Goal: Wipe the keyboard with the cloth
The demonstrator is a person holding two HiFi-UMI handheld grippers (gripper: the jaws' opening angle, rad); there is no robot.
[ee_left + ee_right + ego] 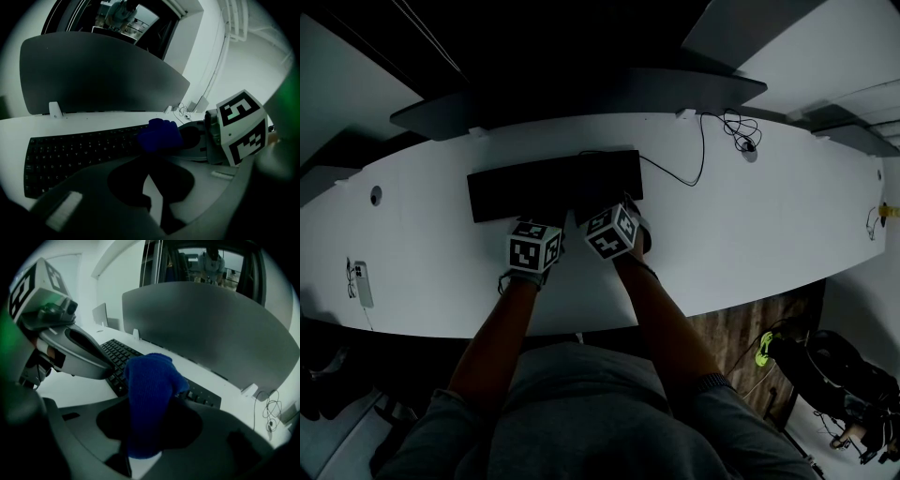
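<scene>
A black keyboard point(534, 187) lies across the white desk point(750, 225) in front of me. My right gripper point(149, 401) is shut on a blue cloth point(150, 380), which stands up between its jaws over the keyboard's point(117, 355) right part. In the left gripper view the cloth point(159, 134) rests on the keyboard point(75, 154) near its right end. My left gripper point(149, 161) is shut, its dark tips just short of the cloth. Both marker cubes sit at the keyboard's front edge, left gripper point(546, 225) beside right gripper point(592, 214).
A grey partition point(581, 98) runs behind the keyboard. A black cable point(703, 155) trails over the desk at back right. A small white device point(363, 283) lies at the desk's left edge, near a round hole point(376, 195). Dark bags point(830, 375) sit on the floor at right.
</scene>
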